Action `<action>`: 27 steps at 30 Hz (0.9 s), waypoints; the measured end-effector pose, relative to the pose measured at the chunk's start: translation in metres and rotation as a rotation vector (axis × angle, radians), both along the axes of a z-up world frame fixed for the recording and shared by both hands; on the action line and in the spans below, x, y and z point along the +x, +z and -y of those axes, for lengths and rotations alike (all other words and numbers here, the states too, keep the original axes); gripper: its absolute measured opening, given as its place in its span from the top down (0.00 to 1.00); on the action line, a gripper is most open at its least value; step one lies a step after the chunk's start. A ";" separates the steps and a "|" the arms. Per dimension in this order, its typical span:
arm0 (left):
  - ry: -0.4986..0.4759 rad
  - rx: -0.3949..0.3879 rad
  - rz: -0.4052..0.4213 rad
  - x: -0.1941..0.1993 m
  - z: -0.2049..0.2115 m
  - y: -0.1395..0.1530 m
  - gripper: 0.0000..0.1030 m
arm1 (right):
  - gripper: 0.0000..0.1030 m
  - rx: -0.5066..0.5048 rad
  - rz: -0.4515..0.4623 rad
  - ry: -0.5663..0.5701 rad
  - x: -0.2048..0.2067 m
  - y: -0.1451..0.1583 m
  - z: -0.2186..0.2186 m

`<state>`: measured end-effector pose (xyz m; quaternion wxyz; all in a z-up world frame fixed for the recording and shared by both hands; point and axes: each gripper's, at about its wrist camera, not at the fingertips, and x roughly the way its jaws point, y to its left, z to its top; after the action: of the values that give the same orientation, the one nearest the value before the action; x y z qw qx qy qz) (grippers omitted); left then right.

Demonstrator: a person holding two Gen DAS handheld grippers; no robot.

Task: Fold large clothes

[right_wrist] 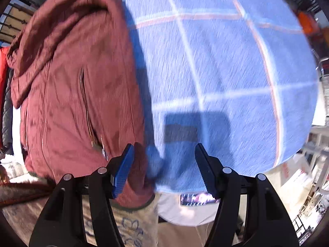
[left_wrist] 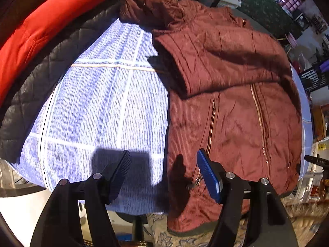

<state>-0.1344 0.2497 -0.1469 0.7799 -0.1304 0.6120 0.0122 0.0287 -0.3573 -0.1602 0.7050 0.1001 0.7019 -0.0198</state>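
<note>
A maroon corduroy hooded jacket [left_wrist: 230, 94] lies on a table covered with a blue checked cloth [left_wrist: 98, 103], its hem hanging over the near edge. One sleeve is folded across its chest, the hood points away. My left gripper [left_wrist: 163, 160] is open and empty, hovering above the jacket's left edge near the hem. In the right wrist view the jacket [right_wrist: 67, 78] fills the left side on the blue cloth [right_wrist: 222, 65]. My right gripper [right_wrist: 163, 152] is open and empty, above the jacket's right edge near the hem.
A red padded jacket [left_wrist: 41, 26] and a black quilted jacket [left_wrist: 41, 78] lie along the table's far left. A floral rug [right_wrist: 127, 226] covers the floor below the near edge. Railings and shelves stand beyond the table.
</note>
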 end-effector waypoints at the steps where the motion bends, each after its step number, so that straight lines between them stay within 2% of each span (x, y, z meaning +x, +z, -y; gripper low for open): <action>1: 0.006 -0.006 0.014 0.013 0.002 0.002 0.37 | 0.40 0.005 0.017 -0.010 0.007 0.007 -0.005; 4: 0.006 -0.010 0.040 0.054 0.026 0.001 0.37 | 0.40 0.050 0.080 -0.041 0.028 0.027 -0.011; 6: -0.006 -0.007 0.043 0.077 0.036 -0.006 0.37 | 0.35 0.074 0.106 -0.028 0.033 0.035 -0.033; 7: -0.013 -0.009 0.044 0.084 0.040 -0.009 0.37 | 0.34 0.084 0.123 -0.002 0.040 0.041 -0.043; 10: -0.027 0.011 0.022 0.110 0.060 -0.024 0.37 | 0.34 0.081 0.176 0.072 0.027 0.048 -0.092; 12: -0.027 -0.011 0.024 0.115 0.068 -0.026 0.37 | 0.34 0.030 0.232 0.158 0.020 0.056 -0.125; 14: -0.017 -0.029 0.038 0.109 0.068 -0.019 0.36 | 0.34 -0.048 0.330 0.324 0.023 0.065 -0.164; 16: 0.007 -0.021 0.042 0.094 0.058 -0.011 0.32 | 0.34 -0.094 0.392 0.487 0.025 0.066 -0.207; 19: 0.070 0.009 0.039 0.068 0.034 -0.005 0.29 | 0.34 -0.077 0.459 0.747 0.031 0.059 -0.287; 21: 0.108 0.070 0.014 0.048 0.016 -0.004 0.29 | 0.34 -0.085 0.507 0.910 0.030 0.052 -0.339; 22: 0.122 0.110 -0.003 0.037 0.008 -0.005 0.29 | 0.34 -0.096 0.543 1.031 0.027 0.046 -0.377; 24: 0.153 0.160 -0.030 0.013 -0.010 -0.006 0.29 | 0.34 -0.127 0.585 1.163 0.023 0.034 -0.421; 27: 0.211 0.165 -0.060 -0.021 -0.031 -0.007 0.29 | 0.34 -0.187 0.623 1.345 0.017 0.008 -0.487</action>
<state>-0.1552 0.2809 -0.1543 0.7638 -0.1291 0.6148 0.1482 0.0459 0.1298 -0.1522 0.7367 -0.4101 0.3749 0.3853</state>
